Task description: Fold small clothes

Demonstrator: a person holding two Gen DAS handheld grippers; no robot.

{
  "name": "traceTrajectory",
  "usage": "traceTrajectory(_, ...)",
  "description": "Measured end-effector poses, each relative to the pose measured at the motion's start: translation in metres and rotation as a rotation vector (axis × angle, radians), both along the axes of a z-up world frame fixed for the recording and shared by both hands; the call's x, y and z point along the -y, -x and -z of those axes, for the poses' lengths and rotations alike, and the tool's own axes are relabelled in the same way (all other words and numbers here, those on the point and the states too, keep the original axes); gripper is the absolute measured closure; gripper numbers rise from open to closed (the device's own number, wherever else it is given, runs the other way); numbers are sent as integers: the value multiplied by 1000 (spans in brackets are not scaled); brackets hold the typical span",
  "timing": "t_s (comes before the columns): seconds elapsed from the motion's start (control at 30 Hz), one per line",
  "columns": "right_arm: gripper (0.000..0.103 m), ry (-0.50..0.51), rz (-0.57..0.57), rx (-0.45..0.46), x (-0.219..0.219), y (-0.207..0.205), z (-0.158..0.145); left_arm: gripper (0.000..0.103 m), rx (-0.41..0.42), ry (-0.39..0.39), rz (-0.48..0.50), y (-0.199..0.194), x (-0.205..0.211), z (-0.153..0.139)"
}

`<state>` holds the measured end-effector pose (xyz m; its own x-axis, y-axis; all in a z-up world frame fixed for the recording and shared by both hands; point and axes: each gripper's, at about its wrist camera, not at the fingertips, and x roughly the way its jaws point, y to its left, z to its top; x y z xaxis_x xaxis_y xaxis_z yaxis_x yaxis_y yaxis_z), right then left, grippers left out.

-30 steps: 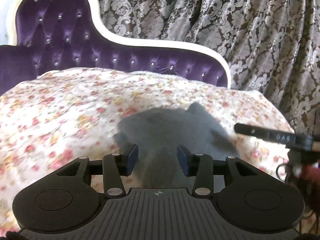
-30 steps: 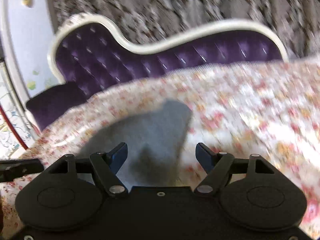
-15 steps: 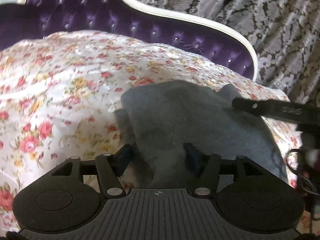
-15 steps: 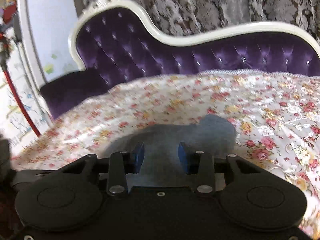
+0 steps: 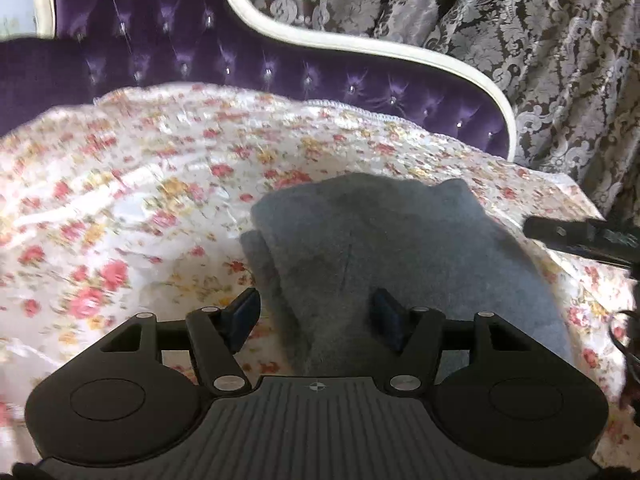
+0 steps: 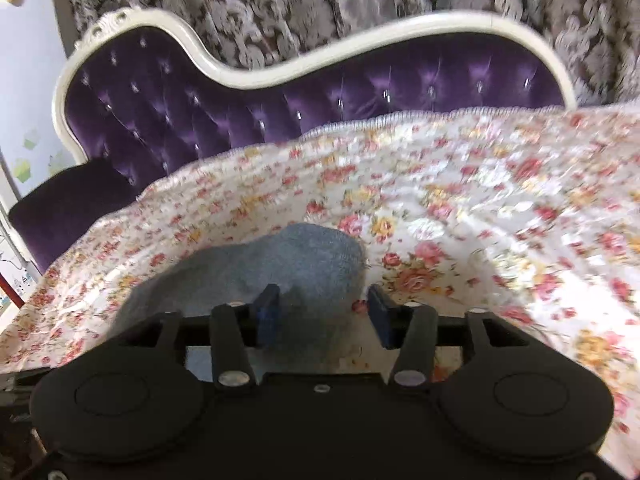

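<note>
Grey garment (image 5: 400,256), soft fleecy knit, already doubled over with a layered edge at left, flat on flowered bedspread (image 5: 120,184). Long axis roughly left to right across both views. Straight ahead of left gripper (image 5: 316,314), fingers spread wide, near hem between them but not pinched. Ahead and left of right gripper (image 6: 324,312), also spread, straddling the rounded right corner (image 6: 320,256). Left seemingly the closer. Beyond, tufted purple velvet headboard (image 5: 180,60), cream trim, patterned curtain (image 5: 520,40).
</note>
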<state>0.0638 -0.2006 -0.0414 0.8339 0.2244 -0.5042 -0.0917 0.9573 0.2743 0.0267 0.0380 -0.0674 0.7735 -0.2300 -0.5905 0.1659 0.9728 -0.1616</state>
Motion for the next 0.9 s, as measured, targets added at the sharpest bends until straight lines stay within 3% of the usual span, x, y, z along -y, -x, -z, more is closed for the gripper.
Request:
traceTrajectory(0.1, 35, 45, -36, 15, -13, 30, -8, 43, 38, -74, 10, 17, 3, -5)
traceTrajectory(0.2, 31, 90, -67, -27, -29, 52, -3, 42, 32, -130, 18, 26, 4, -1)
traceTrajectory(0.33, 26, 176, -65, -139, -43, 68, 13, 35, 8, -156, -4, 33, -2, 2)
traceTrajectory(0.47, 22, 162, -49, -181, -40, 85, 18, 35, -14, -176, -27, 43, -5, 1)
traceTrajectory(0.67, 0, 137, 7, -85, -31, 110, -1, 35, 63, -186, -108, 68, -3, -22)
traceTrajectory(0.9, 1, 84, 31, 44, -33, 127, -24, 29, 161, -315, -179, 97, 25, -57)
